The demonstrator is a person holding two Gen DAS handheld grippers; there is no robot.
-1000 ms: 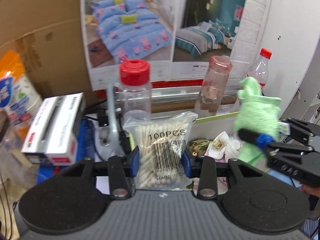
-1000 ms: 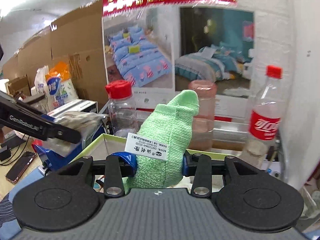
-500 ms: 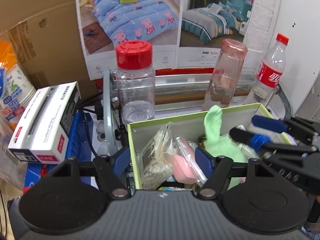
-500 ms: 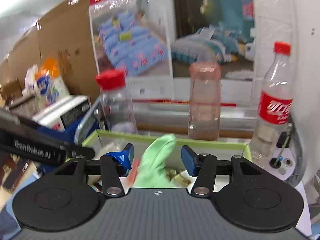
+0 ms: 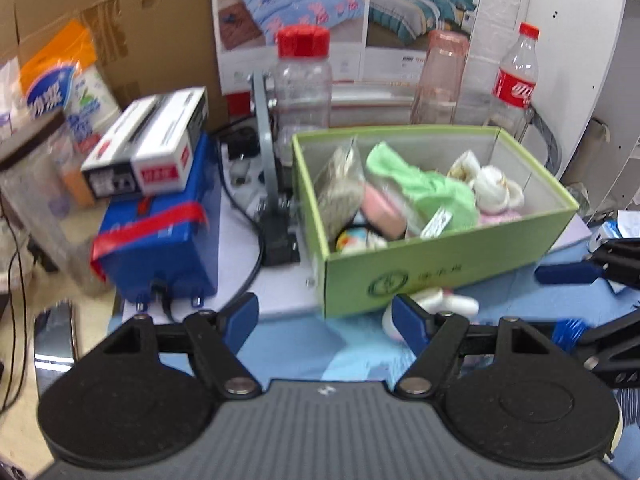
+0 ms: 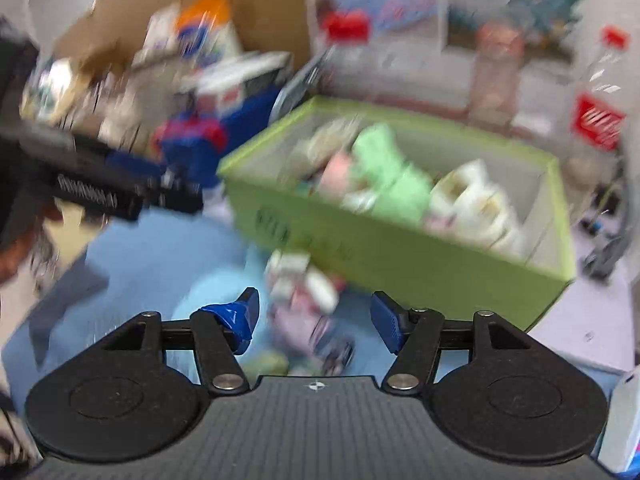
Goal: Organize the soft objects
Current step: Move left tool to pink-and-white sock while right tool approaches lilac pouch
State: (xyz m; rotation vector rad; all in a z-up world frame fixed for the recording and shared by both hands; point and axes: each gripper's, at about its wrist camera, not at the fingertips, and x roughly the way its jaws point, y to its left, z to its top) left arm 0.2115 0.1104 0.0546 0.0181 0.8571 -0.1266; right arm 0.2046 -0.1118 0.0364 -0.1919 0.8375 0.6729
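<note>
A green cardboard box (image 5: 440, 268) (image 6: 384, 256) holds the green sock (image 5: 432, 190) (image 6: 384, 176), the bag of cotton swabs (image 5: 340, 188), a pink item (image 5: 384, 208) and white soft pieces (image 5: 492, 188). My left gripper (image 5: 325, 320) is open and empty, low in front of the box. My right gripper (image 6: 314, 318) is open too, above a small white and pink soft item (image 6: 304, 284) (image 5: 432, 306) lying on the blue mat just before the box. The right wrist view is blurred. The right gripper's fingers (image 5: 568, 274) show at the left wrist view's right edge.
Behind the box stand a red-capped jar (image 5: 304, 88), a pink bottle (image 5: 440, 76) and a cola bottle (image 5: 516, 80). Left of it are a blue box (image 5: 160, 240) with a white carton (image 5: 152, 148) on top, cables and tissue packs (image 5: 60, 88). A blue mat (image 5: 288, 344) covers the table front.
Both grippers let go: the swab bag and the green sock now lie in the green box. Both grippers pulled back and down toward the blue mat, jaws wide.
</note>
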